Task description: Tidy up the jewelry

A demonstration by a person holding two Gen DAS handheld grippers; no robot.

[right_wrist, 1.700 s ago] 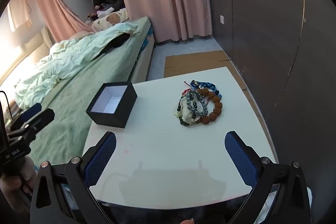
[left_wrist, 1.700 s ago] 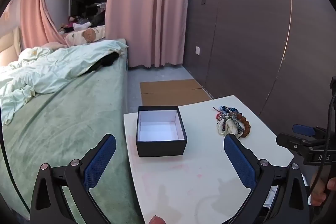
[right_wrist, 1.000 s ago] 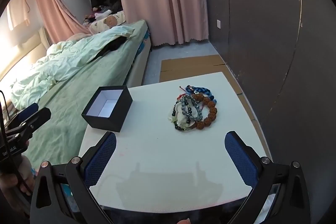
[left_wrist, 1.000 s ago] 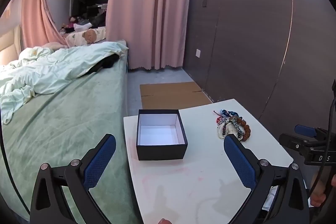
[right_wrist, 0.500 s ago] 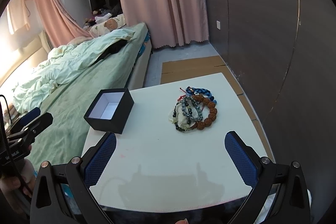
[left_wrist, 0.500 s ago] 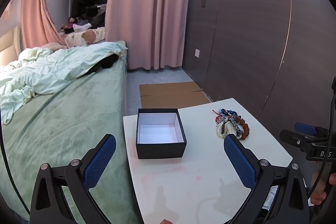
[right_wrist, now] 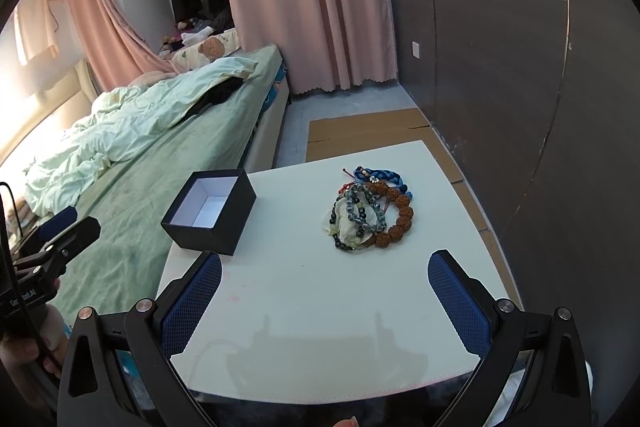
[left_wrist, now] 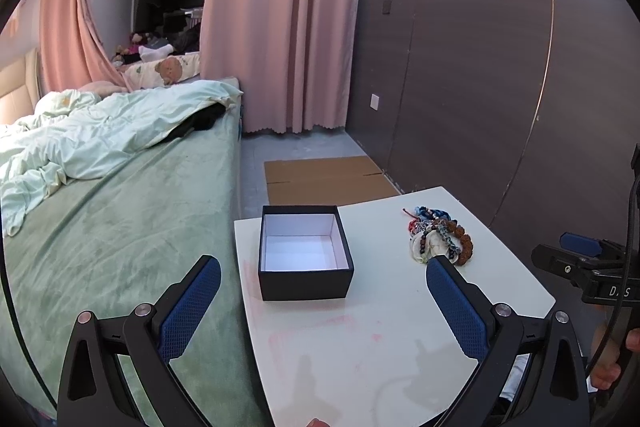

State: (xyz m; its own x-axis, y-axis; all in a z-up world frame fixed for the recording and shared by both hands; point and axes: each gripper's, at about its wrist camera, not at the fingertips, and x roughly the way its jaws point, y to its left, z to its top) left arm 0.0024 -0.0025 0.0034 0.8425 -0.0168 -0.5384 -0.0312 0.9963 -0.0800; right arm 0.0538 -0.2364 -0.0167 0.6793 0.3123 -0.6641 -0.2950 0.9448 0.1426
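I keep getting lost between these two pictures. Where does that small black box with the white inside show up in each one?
Left wrist view: the black box sits near the middle, on the white table, left of the bracelet pile.
Right wrist view: the black box sits left of centre, near the table's left edge.
Shared landmark: the bracelet pile, to the box's right in both.

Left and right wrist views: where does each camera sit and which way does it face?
Left wrist: on the left gripper, near the table's bed side, facing the open black box; right gripper at its right edge.
Right wrist: on the right gripper, facing the bracelet pile; left gripper at its left edge.
Shared: white table, box, bracelets, bed.
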